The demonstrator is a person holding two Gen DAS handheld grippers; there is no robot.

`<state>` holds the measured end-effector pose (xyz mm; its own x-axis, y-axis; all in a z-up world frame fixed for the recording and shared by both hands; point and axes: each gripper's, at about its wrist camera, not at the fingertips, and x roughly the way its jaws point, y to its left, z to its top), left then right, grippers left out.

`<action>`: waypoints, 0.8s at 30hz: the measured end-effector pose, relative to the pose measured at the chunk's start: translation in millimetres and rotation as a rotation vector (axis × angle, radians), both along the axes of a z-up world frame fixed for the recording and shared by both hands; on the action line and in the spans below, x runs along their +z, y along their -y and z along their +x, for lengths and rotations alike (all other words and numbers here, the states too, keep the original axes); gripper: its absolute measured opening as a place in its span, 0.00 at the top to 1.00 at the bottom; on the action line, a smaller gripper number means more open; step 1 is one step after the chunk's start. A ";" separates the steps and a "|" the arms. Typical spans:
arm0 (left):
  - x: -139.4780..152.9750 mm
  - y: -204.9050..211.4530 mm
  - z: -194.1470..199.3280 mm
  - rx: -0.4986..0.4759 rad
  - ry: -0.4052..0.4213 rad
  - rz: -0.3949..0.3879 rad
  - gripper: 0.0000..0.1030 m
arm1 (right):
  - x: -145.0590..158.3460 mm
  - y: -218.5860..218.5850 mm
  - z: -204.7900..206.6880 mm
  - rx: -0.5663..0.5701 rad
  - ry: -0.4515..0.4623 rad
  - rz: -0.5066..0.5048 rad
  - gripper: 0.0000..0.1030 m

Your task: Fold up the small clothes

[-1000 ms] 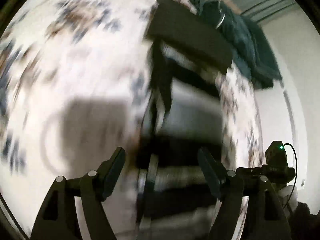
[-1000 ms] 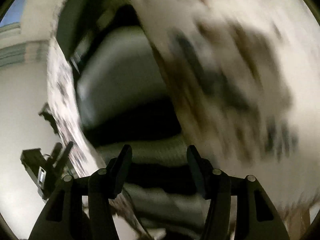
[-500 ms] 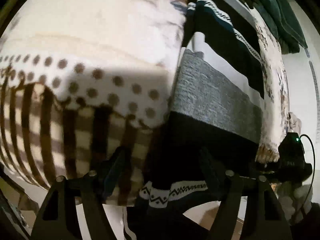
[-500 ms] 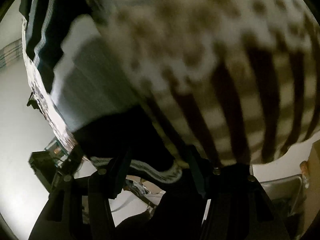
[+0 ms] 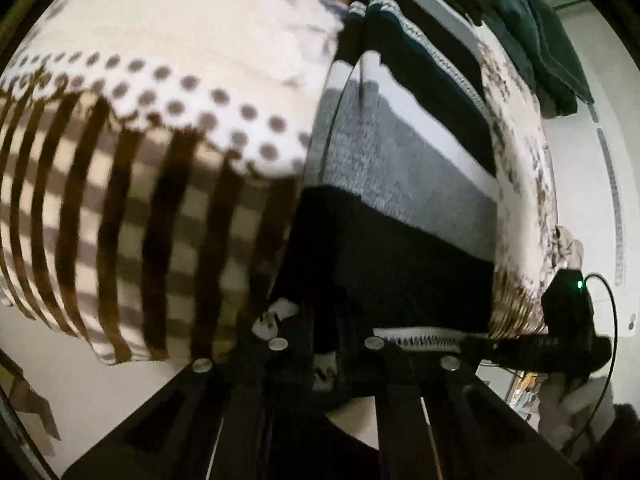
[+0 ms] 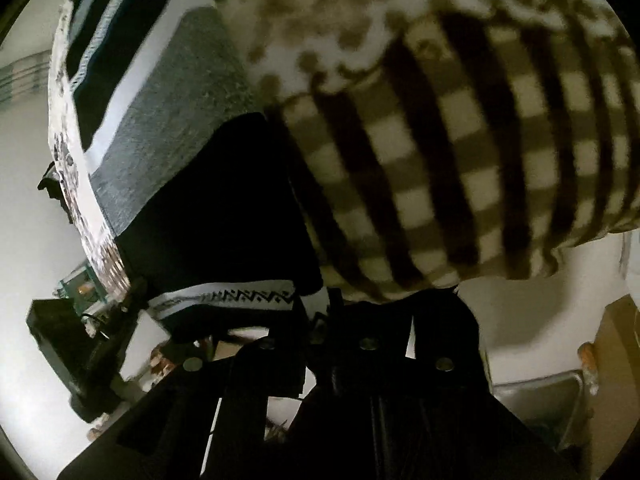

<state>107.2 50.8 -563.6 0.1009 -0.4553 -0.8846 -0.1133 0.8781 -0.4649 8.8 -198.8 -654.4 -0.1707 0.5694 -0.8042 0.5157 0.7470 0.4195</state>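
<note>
While both tongs are closed down at the near hem, the striped sweater lies flat on the bed, with its black, grey and white bands running away from the cameras and its patterned white hem band at the near bed edge. Left tongs appear narrow and clamped on the dark hem fabric, though the fingertips are lost in shadow, so the grip is judged rather than plainly seen. Right tongs likewise sit narrow at the hem corner, with the patterned band bunched against them. A checked blanket with a dotted border hangs over the bed edge just beside the sweater, and a dark green garment lies at the far end of the bed. The step in hand is judged to be the first fold: carrying the hem up toward the far end. To do it well, lift both corners together and level so the hem stays straight. Keep the tongs apart enough to hold the fabric taut between them. Travel along the sweater's length, not across it, to avoid dragging the blanket. Lay the hem down square on the upper bands before releasing. Check that only the sweater is pinched, not the bed cover
</note>
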 end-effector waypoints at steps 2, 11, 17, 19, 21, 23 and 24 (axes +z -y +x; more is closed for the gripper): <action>-2.8 -6.8 1.8 0.021 -0.026 -0.023 0.86 | -0.9 -1.5 6.4 0.008 0.004 0.016 0.85; -35.7 -21.9 10.5 0.033 -0.083 -0.125 0.39 | -21.9 9.7 0.3 0.016 -0.001 0.109 0.54; -34.1 -8.5 12.5 -0.012 -0.055 -0.097 0.38 | -47.2 -2.0 -3.4 -0.067 -0.033 0.225 0.54; -29.0 -2.9 9.1 -0.031 -0.041 -0.077 0.64 | -41.2 -2.9 -4.3 -0.075 -0.021 0.216 0.66; -20.8 -1.9 3.5 -0.046 -0.030 -0.058 0.84 | -30.4 -5.6 -5.8 -0.069 -0.010 0.226 0.89; -13.6 -4.3 -0.2 -0.036 -0.018 -0.063 0.87 | -18.7 -6.5 -7.7 -0.069 0.003 0.223 0.90; -9.8 -5.0 -1.5 -0.030 -0.017 -0.069 0.88 | -12.3 -7.6 -8.2 -0.064 0.012 0.224 0.90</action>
<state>105.8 55.8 -573.4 0.0717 -0.5180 -0.8523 -0.0959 0.8470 -0.5229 0.6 -191.2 -666.7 -0.1198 0.7434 -0.6581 0.5532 0.6004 0.5775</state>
